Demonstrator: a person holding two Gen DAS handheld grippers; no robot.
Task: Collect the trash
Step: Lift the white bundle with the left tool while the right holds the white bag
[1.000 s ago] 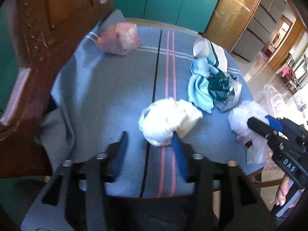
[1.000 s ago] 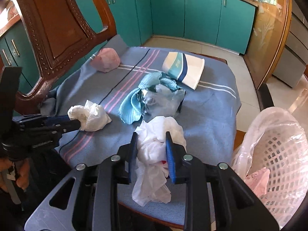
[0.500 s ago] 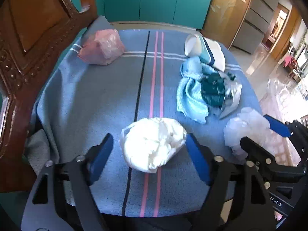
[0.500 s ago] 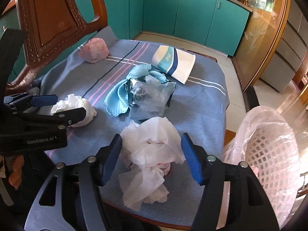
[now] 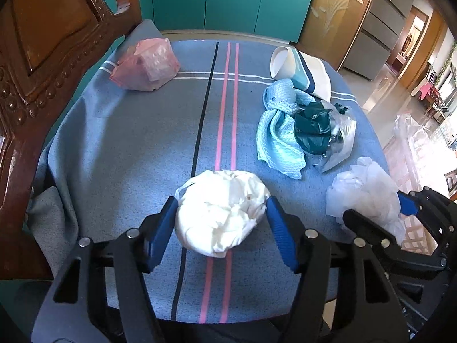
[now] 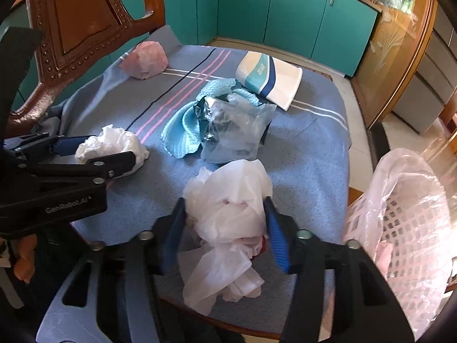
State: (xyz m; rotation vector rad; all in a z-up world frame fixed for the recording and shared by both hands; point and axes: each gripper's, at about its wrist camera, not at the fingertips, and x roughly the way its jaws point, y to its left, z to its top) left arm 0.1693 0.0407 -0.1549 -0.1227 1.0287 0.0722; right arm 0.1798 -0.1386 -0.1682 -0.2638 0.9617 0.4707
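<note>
On the near edge of the blue striped tablecloth (image 5: 137, 143), two wads of trash sit side by side, each framed by a gripper, prob so both can be lifted at once. L gripper (image 5: 222, 225) straddles the white crumpled paper wad (image 5: 222, 211) lying on the pink stripes; jaws closing, pads just at the wad's sides w/ no clear squeeze showing, so it reads as not yet pinched. R gripper (image 6: 225, 228) brackets the thin white plastic bag wad (image 6: 228, 214) at the table's near right edge; jaws also closing, blue pads pressing into the loose film, part of it hanging over the edge. Both point steeply down, which suits scooping soft stuff off cloth. Pink mesh bin w/ liner (image 6: 405, 217) stands just right of the table, near the R gripper, prob placed there for a short drop. Farther back: light-blue cloth tangled w/ a dark green wrapper and clear plastic (image 5: 308, 131), a paper cup on its side (image 5: 300, 71) far right, and a pink crumpled bag (image 5: 145, 65) far left by the carved wooden chair back (image 5: 42, 57). Judging by this, most of the trash is left to collect
</note>
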